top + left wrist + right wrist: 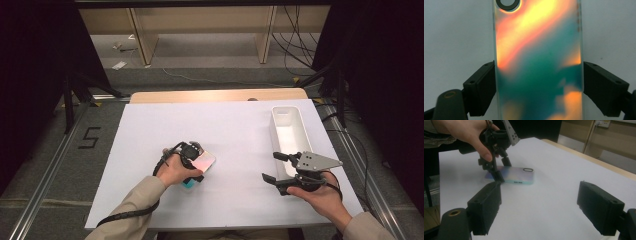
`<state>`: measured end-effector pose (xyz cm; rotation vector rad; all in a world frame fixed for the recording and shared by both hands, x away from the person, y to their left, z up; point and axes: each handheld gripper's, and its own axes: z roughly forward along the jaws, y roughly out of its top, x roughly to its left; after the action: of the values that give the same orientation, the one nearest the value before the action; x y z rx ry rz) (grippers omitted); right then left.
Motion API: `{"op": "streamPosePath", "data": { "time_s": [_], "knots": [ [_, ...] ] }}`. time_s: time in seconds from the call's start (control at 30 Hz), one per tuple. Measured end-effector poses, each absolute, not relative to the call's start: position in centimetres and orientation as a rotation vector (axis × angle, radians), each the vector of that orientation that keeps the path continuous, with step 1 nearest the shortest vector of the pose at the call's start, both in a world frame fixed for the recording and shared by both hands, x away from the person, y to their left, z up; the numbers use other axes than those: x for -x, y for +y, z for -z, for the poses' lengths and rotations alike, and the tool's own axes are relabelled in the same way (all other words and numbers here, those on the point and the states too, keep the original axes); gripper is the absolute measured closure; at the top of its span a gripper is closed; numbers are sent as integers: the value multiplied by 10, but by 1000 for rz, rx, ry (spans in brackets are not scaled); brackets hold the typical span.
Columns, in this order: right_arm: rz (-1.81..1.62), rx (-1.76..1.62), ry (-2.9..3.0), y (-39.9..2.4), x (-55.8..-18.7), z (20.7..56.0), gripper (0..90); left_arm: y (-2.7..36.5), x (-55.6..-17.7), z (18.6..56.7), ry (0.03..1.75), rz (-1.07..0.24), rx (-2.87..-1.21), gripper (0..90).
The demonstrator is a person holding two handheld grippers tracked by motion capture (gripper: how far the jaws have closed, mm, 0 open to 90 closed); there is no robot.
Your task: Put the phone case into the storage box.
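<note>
black pads of my left tongs (pixel 537 85) stand on either side of the phone case (pixel 537 62), one along each long edge, wide apart because the case is wide. the left pad (pixel 482 87) looks to be touching the edge; at the right pad i see a thin sliver of gap, so i read this as not yet a firm grip. the iridescent case, orange and teal, lies flat on the white table (pixel 150 130), left of the middle, under my left hand (pixel 175 172).

my right tongs (pixel 275 167) hang open with nothing between the pads, held just above the table near the front right, pointing across toward the case (pixel 510 175).

just beyond them the long white tray (pixel 292 132) sits by the table's right edge.

i judge the step in hand to be the pick-up of the case. the next move calls for squeezing until both pads bite evenly on the slick edges, then lifting level.
</note>
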<state>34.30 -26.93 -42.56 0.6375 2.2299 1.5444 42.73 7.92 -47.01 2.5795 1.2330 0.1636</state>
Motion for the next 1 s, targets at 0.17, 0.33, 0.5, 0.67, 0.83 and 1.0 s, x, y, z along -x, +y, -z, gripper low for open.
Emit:
{"op": "streamPosePath", "data": {
  "time_s": [0.17, 0.33, 0.5, 0.67, 0.83, 1.0],
  "knots": [
    [-1544, -639, 2230, -270, -343, 425, 205, 80, -427, 470, 1235, -163, -2570, 167],
    [-1545, -639, 2225, -270, -343, 425, 204, 80, -427, 470, 1236, -162, -2566, 168],
    [-1542, -649, 2221, -270, -343, 425, 193, 81, -426, 471, 1231, -167, -2559, 169],
    [-1542, -652, 2215, -270, -343, 425, 182, 82, -425, 471, 1225, -166, -2548, 171],
    [-1542, -653, 2211, -271, -343, 425, 178, 84, -425, 470, 1218, -160, -2543, 171],
    [-1546, -652, 2208, -271, -344, 425, 179, 85, -422, 467, 1194, -152, -2522, 171]
  ]
}}
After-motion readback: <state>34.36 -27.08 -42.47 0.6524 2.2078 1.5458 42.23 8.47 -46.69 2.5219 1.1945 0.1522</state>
